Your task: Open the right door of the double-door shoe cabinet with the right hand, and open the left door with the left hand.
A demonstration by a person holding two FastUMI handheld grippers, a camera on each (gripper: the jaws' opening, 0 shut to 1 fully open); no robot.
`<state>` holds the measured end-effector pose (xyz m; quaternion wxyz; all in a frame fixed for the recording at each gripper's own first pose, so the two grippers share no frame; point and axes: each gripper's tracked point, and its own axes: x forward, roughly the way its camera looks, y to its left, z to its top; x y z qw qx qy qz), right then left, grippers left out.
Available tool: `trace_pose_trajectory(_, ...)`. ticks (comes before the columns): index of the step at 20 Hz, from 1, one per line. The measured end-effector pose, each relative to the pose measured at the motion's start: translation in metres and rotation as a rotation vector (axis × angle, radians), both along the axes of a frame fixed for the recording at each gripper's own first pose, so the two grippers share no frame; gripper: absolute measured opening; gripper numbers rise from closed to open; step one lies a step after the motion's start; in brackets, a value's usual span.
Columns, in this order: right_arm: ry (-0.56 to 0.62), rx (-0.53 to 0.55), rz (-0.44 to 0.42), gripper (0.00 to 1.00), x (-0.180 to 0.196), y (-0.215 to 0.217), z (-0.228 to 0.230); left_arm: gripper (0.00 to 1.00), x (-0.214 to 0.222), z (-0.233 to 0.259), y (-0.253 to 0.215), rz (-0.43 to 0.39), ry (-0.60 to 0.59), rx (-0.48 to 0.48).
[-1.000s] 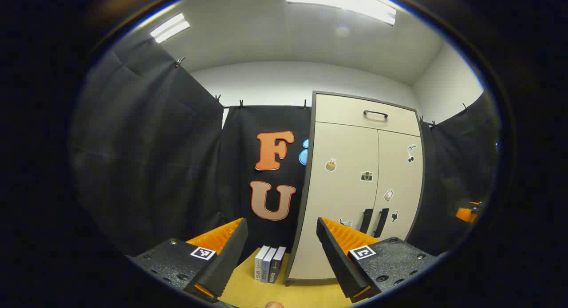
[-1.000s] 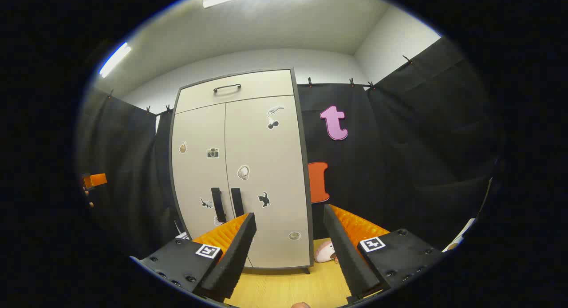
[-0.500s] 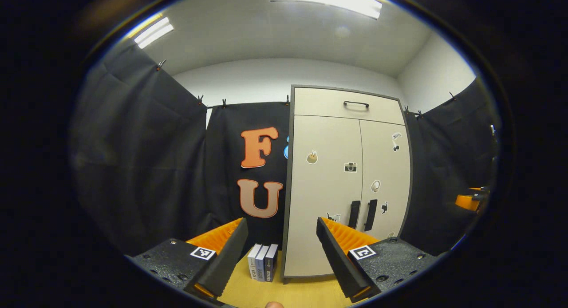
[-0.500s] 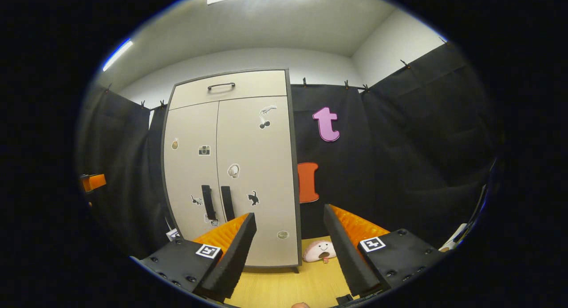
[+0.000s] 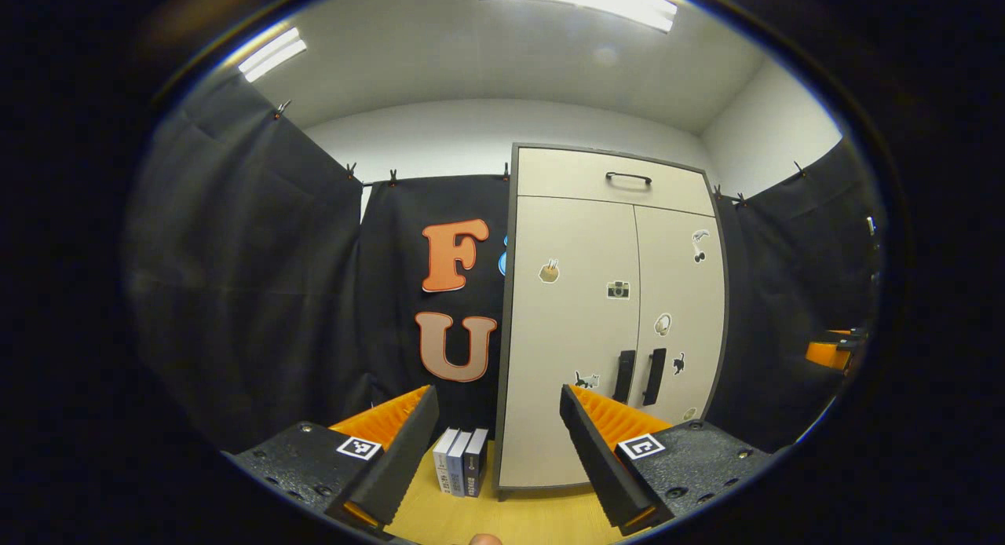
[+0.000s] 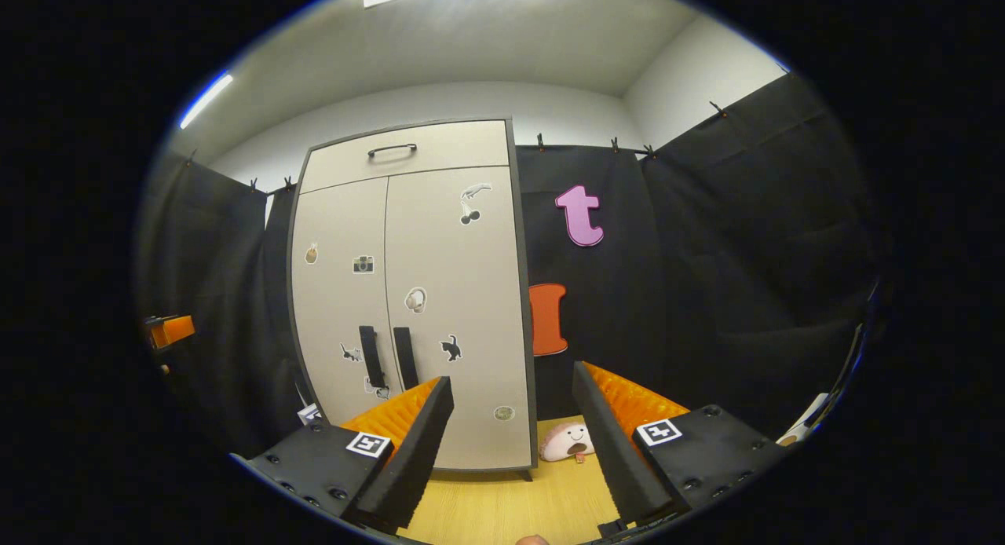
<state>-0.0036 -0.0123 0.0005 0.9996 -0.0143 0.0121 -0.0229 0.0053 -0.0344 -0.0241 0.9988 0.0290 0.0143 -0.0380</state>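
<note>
facing shut cabinet [image 5: 604,325], tongs [image 5: 498,443] apart

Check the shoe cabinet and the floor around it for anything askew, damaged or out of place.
Nothing stands out. The shoe cabinet stands upright with both doors shut and flush. Three books stand neatly on the floor beside it, and a small plush toy sits at its other side.

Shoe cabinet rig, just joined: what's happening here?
A person holds a gripper in each hand, facing the shoe cabinet. Both doors are shut. The right gripper and left gripper are open, well short of the right door handle and left door handle. Nothing is grasped yet.
</note>
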Motion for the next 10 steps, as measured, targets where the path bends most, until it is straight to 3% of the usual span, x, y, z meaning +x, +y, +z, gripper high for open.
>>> trace_pose_trajectory(10, 0.056, 0.015, 0.04, 0.98, 0.039, 0.027, -0.022, 0.94, 0.0, -0.005, 0.002, -0.001, -0.004, 0.01)
